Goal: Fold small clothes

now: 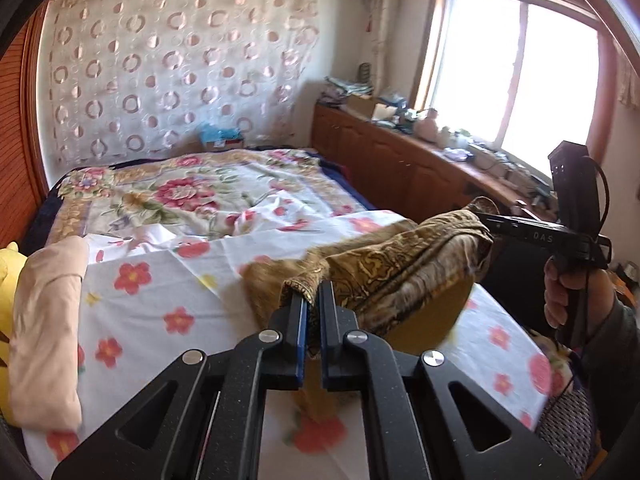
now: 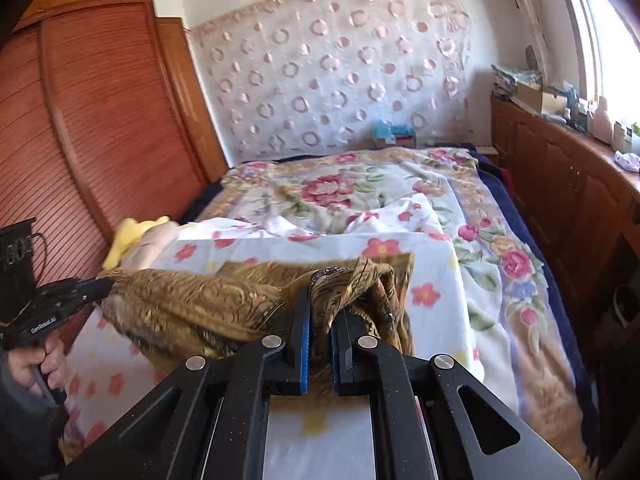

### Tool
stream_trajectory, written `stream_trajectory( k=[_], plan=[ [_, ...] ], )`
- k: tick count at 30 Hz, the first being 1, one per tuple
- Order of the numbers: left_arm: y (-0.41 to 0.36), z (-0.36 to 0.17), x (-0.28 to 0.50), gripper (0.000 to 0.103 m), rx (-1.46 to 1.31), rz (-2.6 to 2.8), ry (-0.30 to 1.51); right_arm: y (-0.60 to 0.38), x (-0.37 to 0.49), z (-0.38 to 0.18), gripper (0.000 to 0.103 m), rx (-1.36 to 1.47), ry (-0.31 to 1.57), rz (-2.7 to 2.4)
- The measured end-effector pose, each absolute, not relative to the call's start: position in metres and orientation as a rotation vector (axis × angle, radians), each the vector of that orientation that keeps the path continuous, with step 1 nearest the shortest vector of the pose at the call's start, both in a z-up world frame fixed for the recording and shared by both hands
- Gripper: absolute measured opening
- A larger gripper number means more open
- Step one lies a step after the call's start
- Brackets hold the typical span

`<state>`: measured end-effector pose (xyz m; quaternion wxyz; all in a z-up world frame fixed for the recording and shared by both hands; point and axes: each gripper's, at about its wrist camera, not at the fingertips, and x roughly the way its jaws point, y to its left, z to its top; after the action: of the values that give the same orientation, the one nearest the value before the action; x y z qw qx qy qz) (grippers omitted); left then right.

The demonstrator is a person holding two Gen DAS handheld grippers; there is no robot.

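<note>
A gold-brown patterned garment hangs stretched between my two grippers above the flowered white sheet. My left gripper is shut on one corner of the cloth. The right gripper, held in a person's hand, pinches the far end. From the right wrist view, my right gripper is shut on a bunched corner of the garment. The left gripper holds the other end at the left. The lower part of the cloth sags toward the sheet, blurred.
A folded beige cloth and a yellow soft item lie at the bed's left edge. A flowered quilt covers the far bed. A slatted wooden wardrobe stands left. A wooden cabinet with clutter runs under the window.
</note>
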<state>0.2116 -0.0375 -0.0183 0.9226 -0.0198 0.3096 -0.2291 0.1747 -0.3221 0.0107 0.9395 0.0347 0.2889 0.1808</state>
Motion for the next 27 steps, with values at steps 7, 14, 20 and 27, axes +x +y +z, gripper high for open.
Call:
stream_trajectory(
  k=[7,14,20,27],
  plan=[
    [-0.035,-0.043,0.275,0.005,-0.049,-0.445,0.711,-0.304,0.209,-0.001,0.011,0.068,0.642,0.328],
    [-0.046,-0.059,0.31,0.005,-0.047,-0.464,0.758,-0.307,0.211,0.009,0.027,0.067,0.663,0.34],
    [-0.052,-0.069,0.333,0.007,-0.056,-0.492,0.815,-0.319,0.208,0.019,0.048,0.041,0.621,0.26],
    [-0.037,-0.058,0.317,0.037,-0.033,-0.492,0.8,-0.288,0.209,-0.003,0.048,-0.117,0.689,0.318]
  ],
)
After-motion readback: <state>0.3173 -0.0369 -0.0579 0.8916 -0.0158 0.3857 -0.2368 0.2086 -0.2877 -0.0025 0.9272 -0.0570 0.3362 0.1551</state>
